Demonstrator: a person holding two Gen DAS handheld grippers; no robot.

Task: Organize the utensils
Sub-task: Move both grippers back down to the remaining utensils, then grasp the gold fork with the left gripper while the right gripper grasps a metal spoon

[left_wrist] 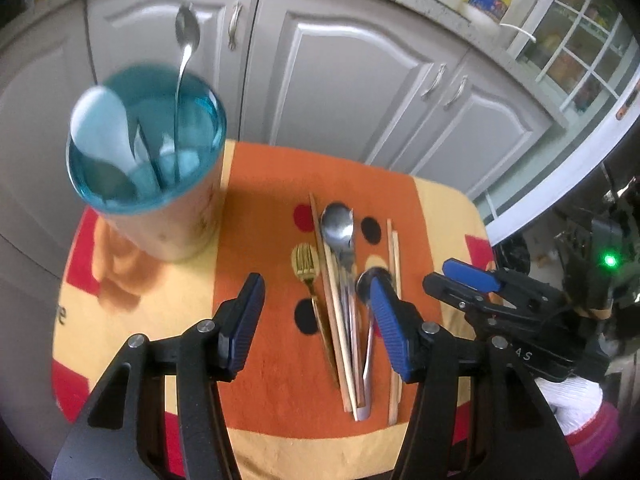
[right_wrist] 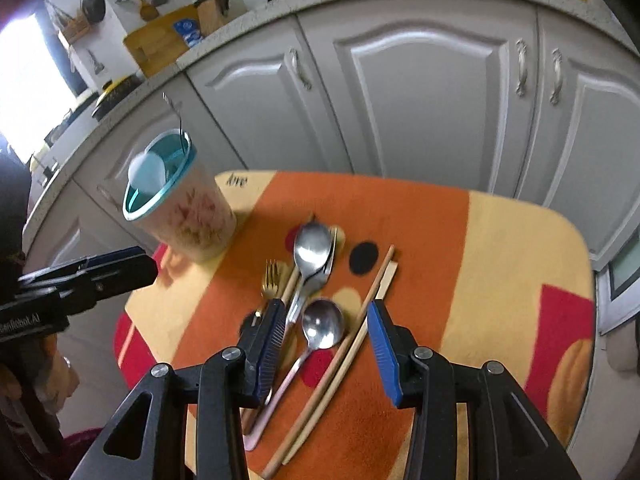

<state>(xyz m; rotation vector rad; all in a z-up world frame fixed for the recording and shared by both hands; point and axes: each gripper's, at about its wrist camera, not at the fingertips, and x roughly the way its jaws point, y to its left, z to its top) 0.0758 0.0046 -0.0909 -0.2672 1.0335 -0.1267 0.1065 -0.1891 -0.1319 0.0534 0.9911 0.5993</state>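
Hovering above an orange and yellow towel (right_wrist: 420,216), the right gripper (right_wrist: 326,344) is being held with its fingers spread apart and nothing between them. Just ahead of and between these fingers a small steel spoon (right_wrist: 322,326) is lying bowl-up, its pale handle running back beside the left-hand finger (right_wrist: 270,344). Close inside the right-hand finger, a pair of wooden chopsticks (right_wrist: 360,320) is lying slanted along the towel. Farther ahead of the fingertips a larger steel spoon (right_wrist: 312,250) is resting across other cutlery, and a gold fork (right_wrist: 271,278) is lying just beyond the left-hand fingertip.

The left gripper (left_wrist: 316,324) is likewise being held released, gripping nothing, over the same towel (left_wrist: 276,360). Between its spread fingers the pile is being framed: the gold fork (left_wrist: 306,266), long chopsticks (left_wrist: 332,304) and the large spoon (left_wrist: 338,224) are lying lengthwise, while the small spoon (left_wrist: 366,282) is partly hidden behind the right-hand finger (left_wrist: 390,332). Well ahead and outside the left-hand finger, a holder cup with a teal rim (left_wrist: 168,216) is standing upright on the towel, already holding a white rice paddle (left_wrist: 102,120) and a metal spoon (left_wrist: 187,30) that is sticking up above the rim. The right gripper (left_wrist: 480,280) is showing beyond the right-hand finger. Grey cabinet doors (left_wrist: 344,72) are standing behind.
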